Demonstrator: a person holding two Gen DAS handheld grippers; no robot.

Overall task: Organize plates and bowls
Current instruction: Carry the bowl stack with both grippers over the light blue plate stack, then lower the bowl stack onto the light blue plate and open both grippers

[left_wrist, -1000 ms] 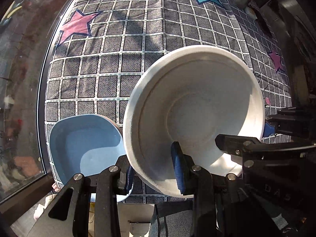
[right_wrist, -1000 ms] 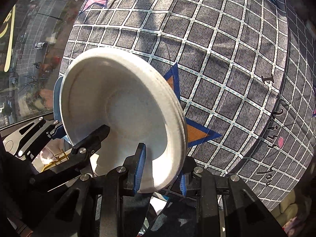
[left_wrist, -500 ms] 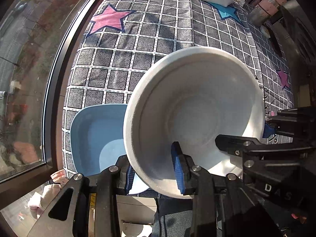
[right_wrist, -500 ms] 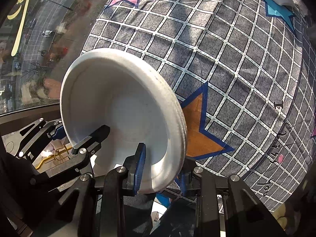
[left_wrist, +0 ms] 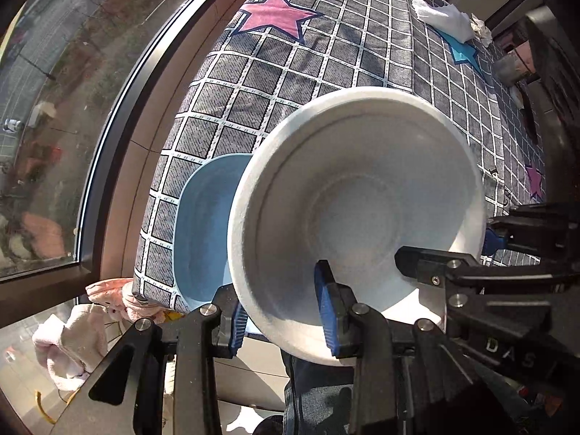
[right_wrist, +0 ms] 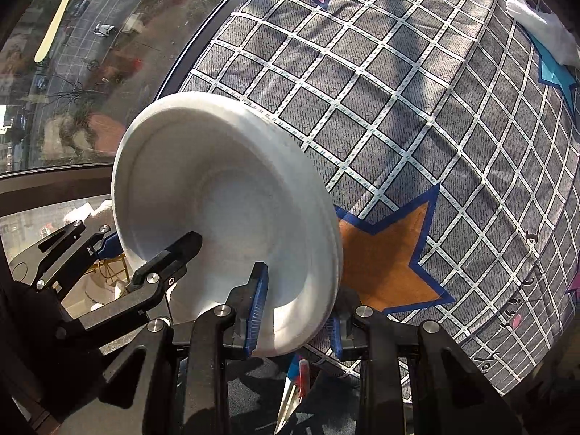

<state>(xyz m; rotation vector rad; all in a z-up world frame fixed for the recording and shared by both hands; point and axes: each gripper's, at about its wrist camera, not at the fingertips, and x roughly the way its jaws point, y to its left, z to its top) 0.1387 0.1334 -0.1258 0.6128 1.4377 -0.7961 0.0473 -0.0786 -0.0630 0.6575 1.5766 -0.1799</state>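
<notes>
The letters "DAS" stand in raised black on the body of the right tongs (left_wrist: 504, 239), seen in the left wrist view. Dark script runs along the right edge of the checked cloth (right_wrist: 398, 116) in the right wrist view, too distorted to read.

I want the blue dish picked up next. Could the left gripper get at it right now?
Probably not yet: the left gripper is shut on the white bowl, which also overlaps the blue dish from this view.
</notes>
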